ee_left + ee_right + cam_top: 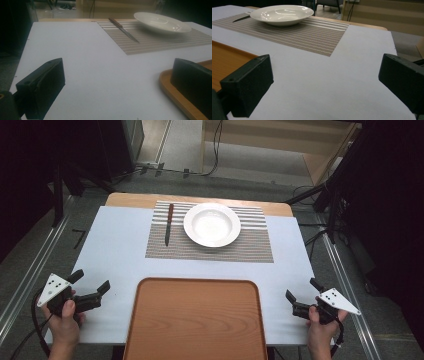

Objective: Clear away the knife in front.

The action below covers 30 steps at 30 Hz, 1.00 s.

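With both my left gripper [91, 284] and right gripper [300, 295] gaping wide and empty, I should approach the knife [169, 224] handle squarely, keeping low over the placemat [250, 247].

Glossy white plate [212, 224], woven striped mat [210, 247], matt wooden tray [195, 320].
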Each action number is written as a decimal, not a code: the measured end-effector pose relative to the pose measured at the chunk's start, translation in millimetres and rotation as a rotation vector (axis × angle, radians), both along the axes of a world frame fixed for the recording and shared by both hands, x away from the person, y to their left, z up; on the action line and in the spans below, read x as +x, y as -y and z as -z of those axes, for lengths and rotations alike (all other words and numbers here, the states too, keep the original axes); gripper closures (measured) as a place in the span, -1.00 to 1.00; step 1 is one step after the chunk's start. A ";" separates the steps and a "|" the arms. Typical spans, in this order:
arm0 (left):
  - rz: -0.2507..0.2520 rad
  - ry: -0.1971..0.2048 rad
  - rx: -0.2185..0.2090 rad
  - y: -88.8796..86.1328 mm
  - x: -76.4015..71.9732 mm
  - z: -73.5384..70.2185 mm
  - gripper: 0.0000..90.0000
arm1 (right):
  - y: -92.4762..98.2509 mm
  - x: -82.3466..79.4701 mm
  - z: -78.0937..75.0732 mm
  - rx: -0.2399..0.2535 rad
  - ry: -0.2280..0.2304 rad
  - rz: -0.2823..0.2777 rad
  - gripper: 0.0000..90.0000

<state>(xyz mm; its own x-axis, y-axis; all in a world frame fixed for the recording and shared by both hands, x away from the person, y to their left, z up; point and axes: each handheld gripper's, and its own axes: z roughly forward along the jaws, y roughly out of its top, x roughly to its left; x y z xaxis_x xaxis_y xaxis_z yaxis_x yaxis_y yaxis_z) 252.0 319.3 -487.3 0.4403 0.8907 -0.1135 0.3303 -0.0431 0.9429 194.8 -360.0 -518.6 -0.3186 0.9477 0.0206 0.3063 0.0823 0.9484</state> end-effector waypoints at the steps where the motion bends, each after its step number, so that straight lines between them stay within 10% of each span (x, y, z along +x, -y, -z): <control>1: -0.002 -0.006 0.003 -0.8 0.1 -0.8 -1.00 | -0.1 0.0 0.1 -0.002 -0.001 -0.001 -1.00; 17: -0.007 0.005 0.052 20.9 8.7 -28.4 -1.00 | -0.5 -1.3 0.6 -0.007 0.008 -0.020 -1.00; 30: 0.034 -0.016 0.083 54.6 43.2 -47.5 -1.00 | 1.1 -3.0 0.5 0.008 0.025 -0.044 -1.00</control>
<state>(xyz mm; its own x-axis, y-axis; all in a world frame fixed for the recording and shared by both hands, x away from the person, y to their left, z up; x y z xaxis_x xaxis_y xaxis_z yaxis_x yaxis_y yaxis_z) 295.2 264.7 -439.8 0.4688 0.8820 -0.0477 0.3428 -0.1319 0.9301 191.8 -361.1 -519.1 -0.3608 0.9324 0.0194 0.2790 0.0880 0.9563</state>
